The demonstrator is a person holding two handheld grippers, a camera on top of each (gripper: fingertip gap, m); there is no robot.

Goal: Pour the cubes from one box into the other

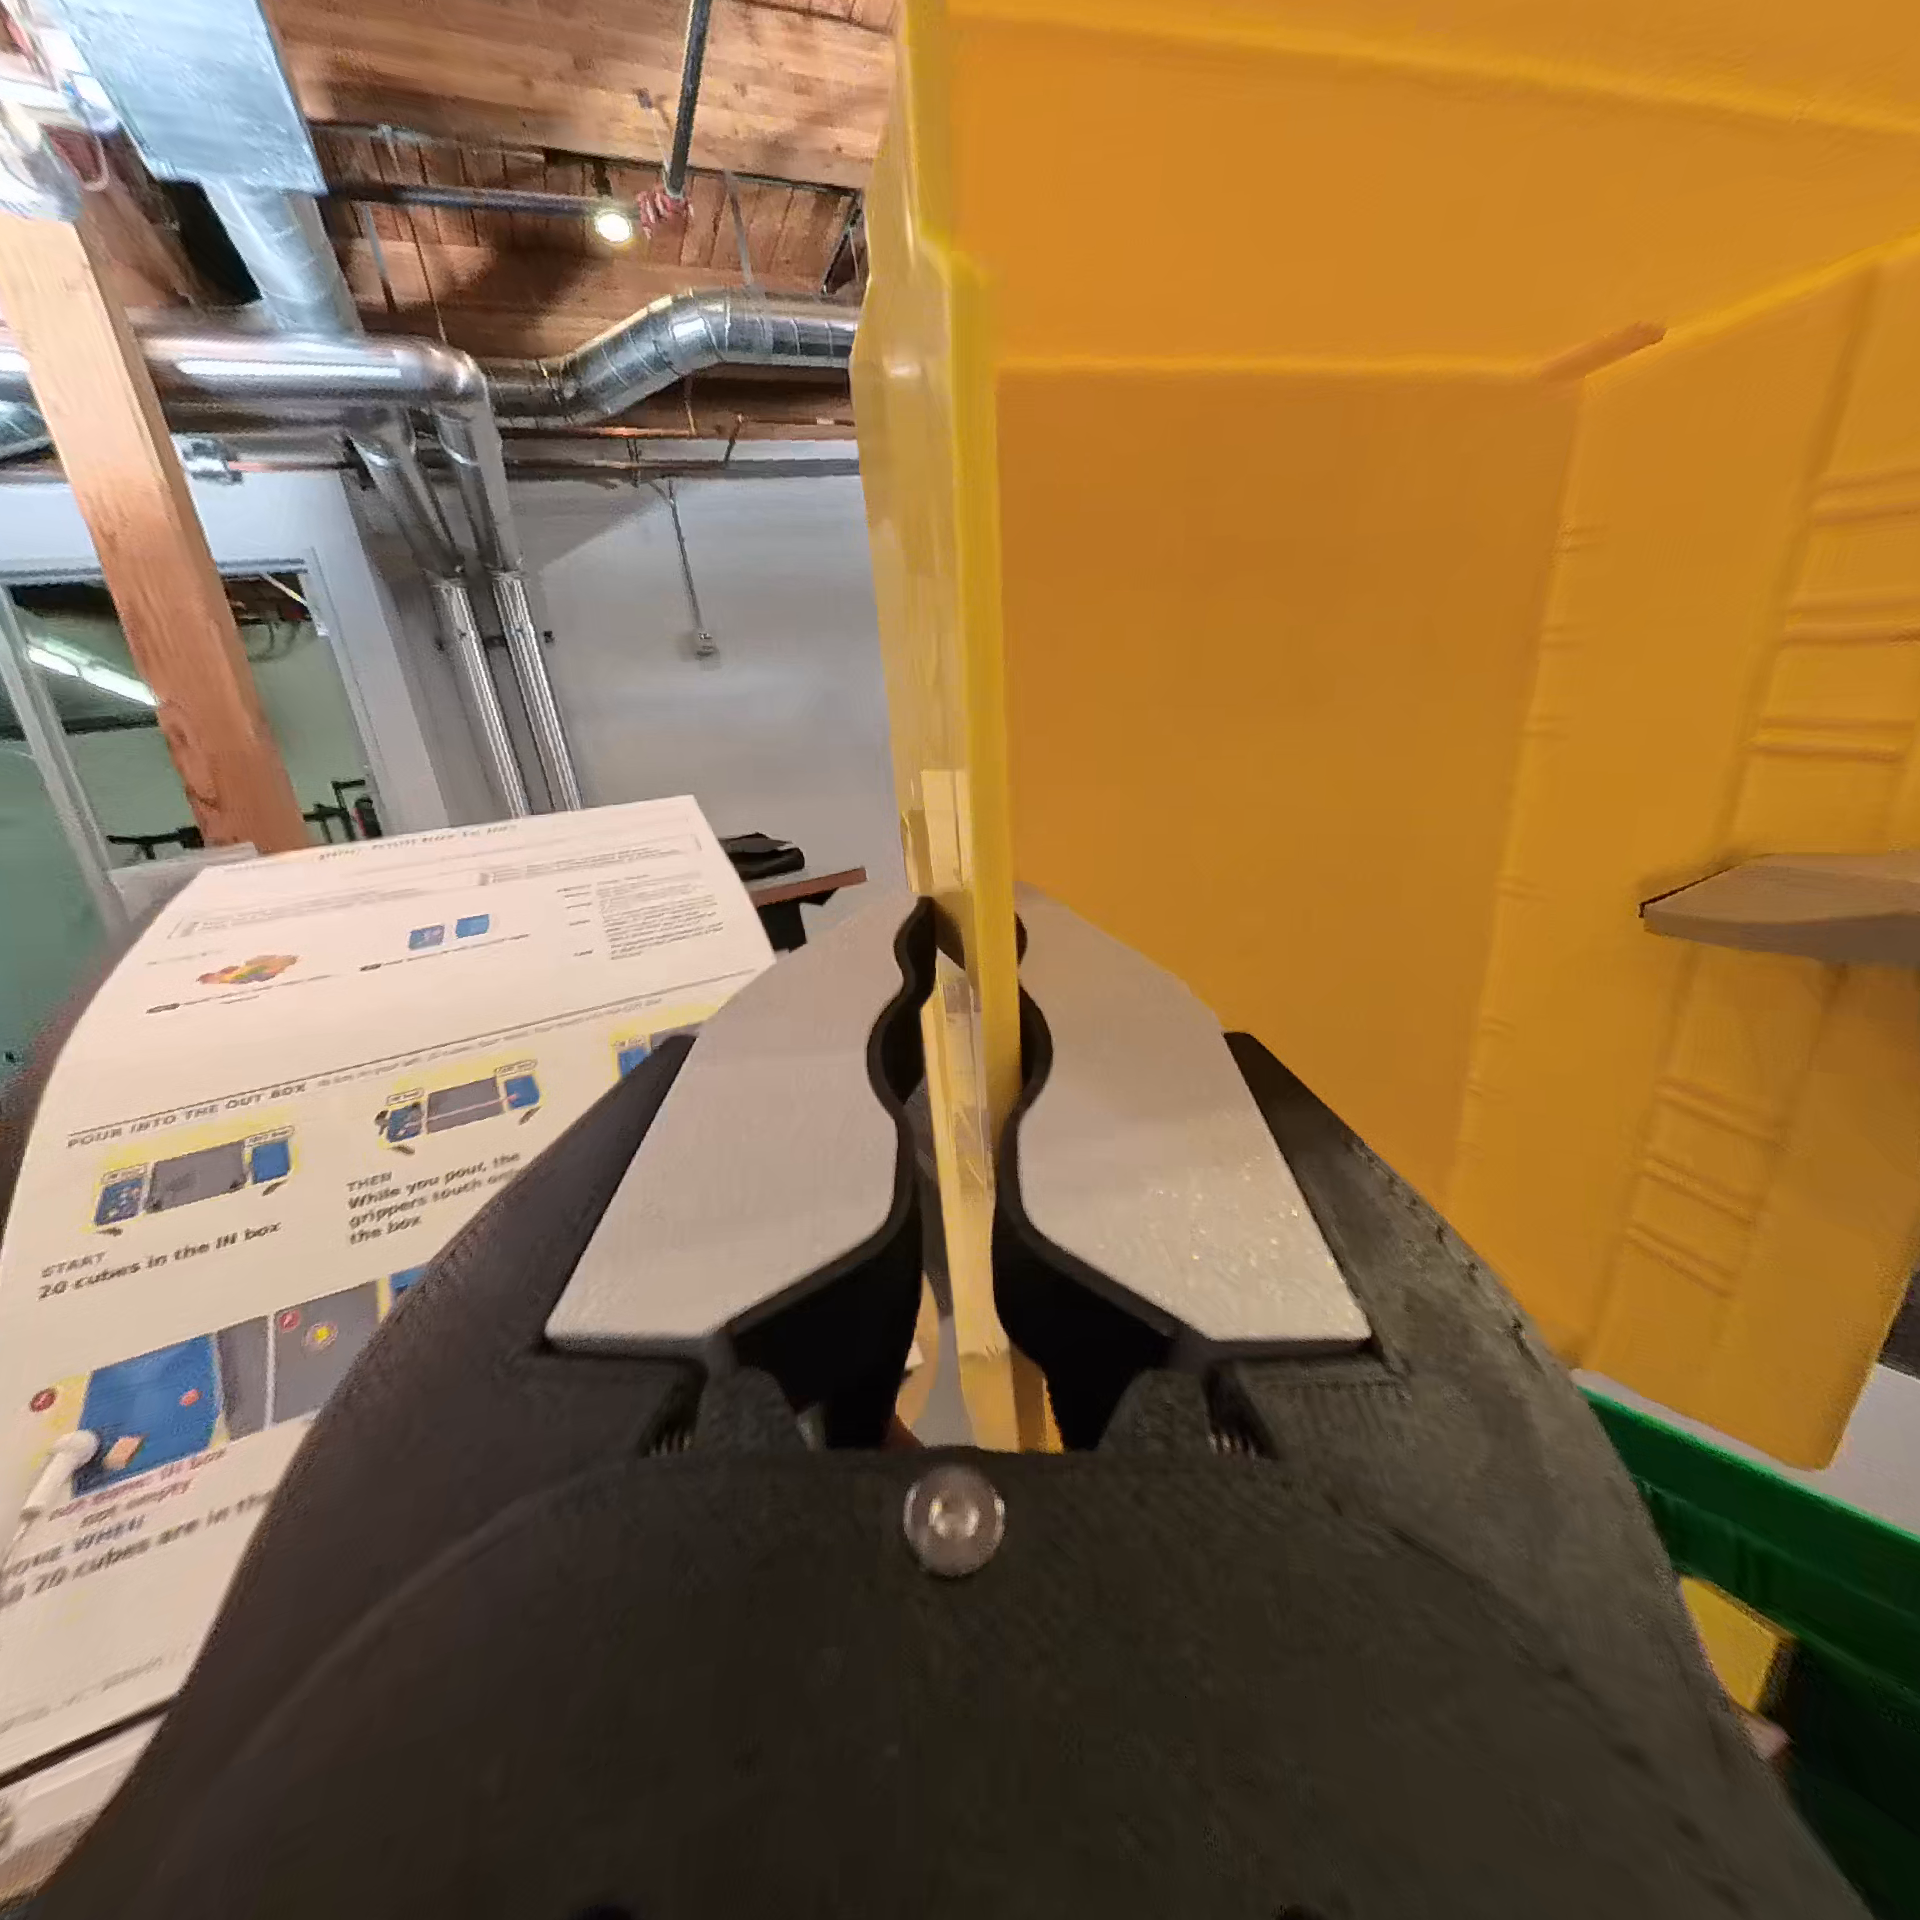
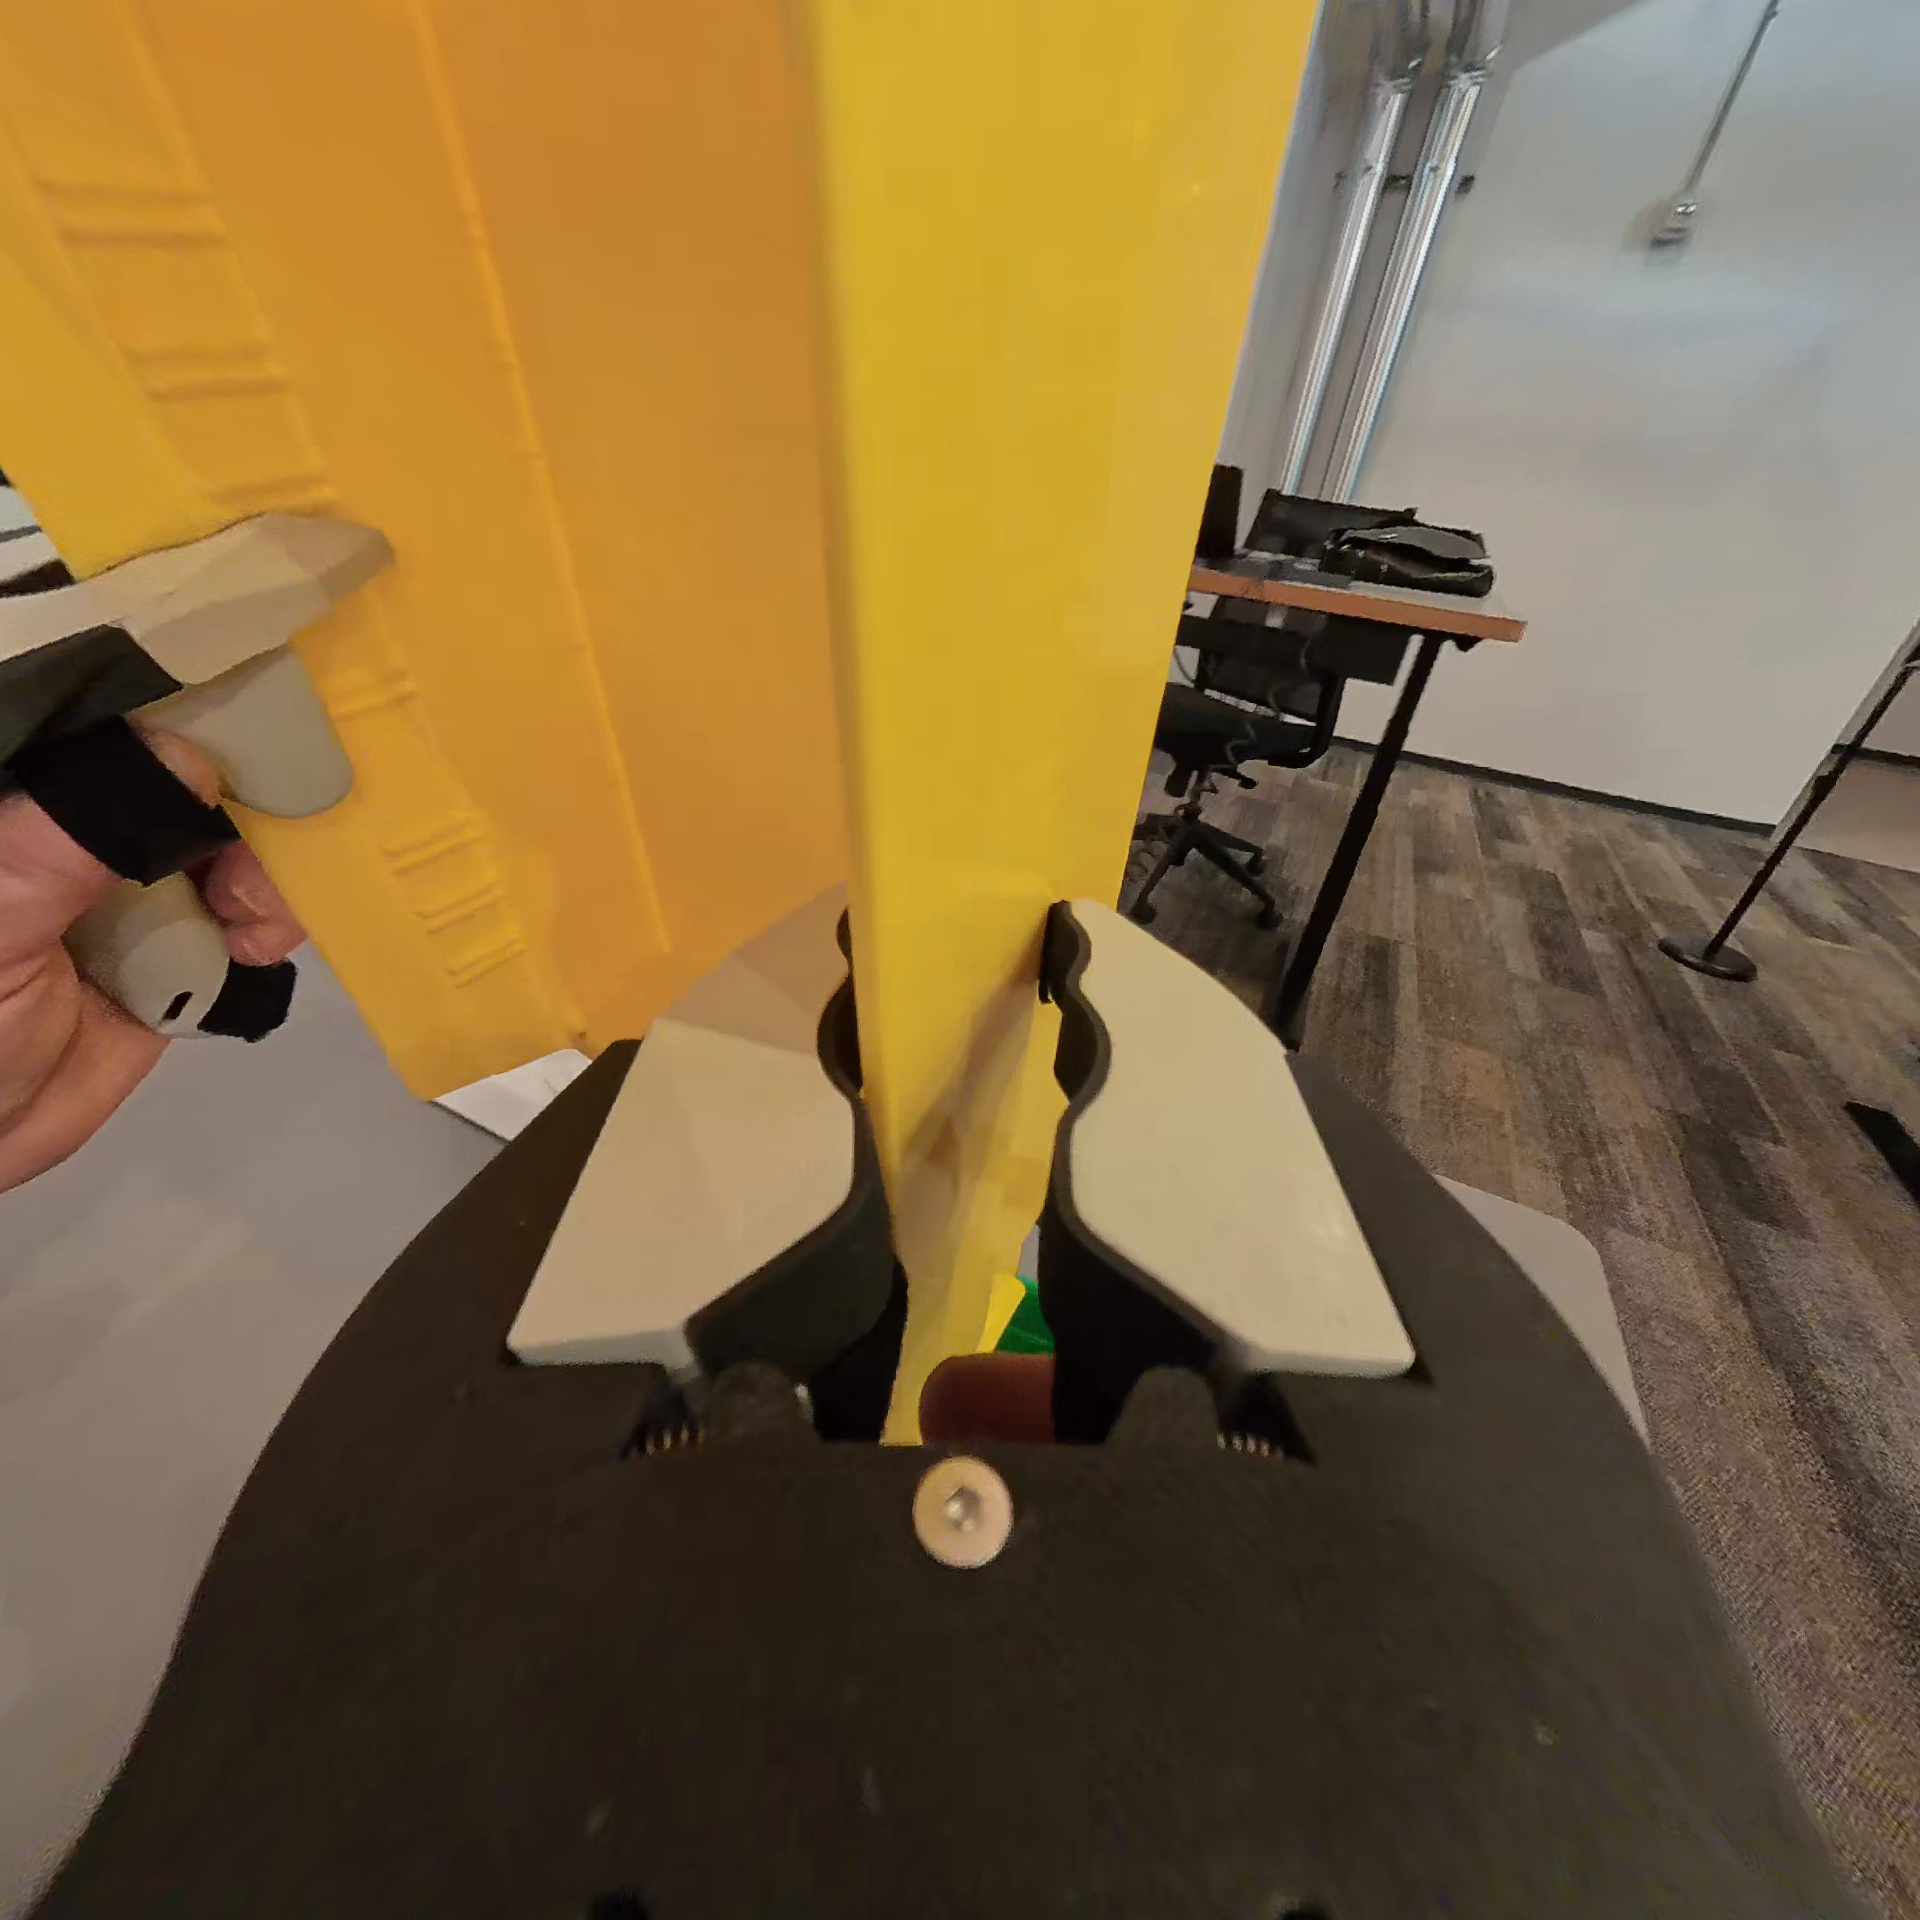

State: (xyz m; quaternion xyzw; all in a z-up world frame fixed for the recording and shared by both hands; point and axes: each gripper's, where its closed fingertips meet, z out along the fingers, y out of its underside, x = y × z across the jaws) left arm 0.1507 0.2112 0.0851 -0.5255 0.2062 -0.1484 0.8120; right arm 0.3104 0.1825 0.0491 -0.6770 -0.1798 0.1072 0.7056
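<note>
The yellow box (image 1: 1299, 675) is lifted and tipped up, held by both grippers on opposite walls. My left gripper (image 1: 971, 925) is shut on one wall's rim. The inside that shows holds no cubes. My right gripper (image 2: 951, 935) is shut on the opposite wall of the yellow box (image 2: 623, 416). The right gripper's finger shows far off in the left wrist view (image 1: 1787, 914). The green box (image 1: 1787, 1548) lies below at the lower right, with a yellow cube (image 1: 1725, 1652) inside. Through the right jaws I glimpse a green cube (image 2: 1029, 1314) and a dark red cube (image 2: 987, 1397) below.
A printed instruction sheet (image 1: 364, 1091) stands at the left. The grey table top (image 2: 208, 1247) lies below. A hand holds the left gripper (image 2: 197, 675). A desk (image 2: 1361, 613) and an office chair (image 2: 1226, 748) stand on the wood-look floor at the right.
</note>
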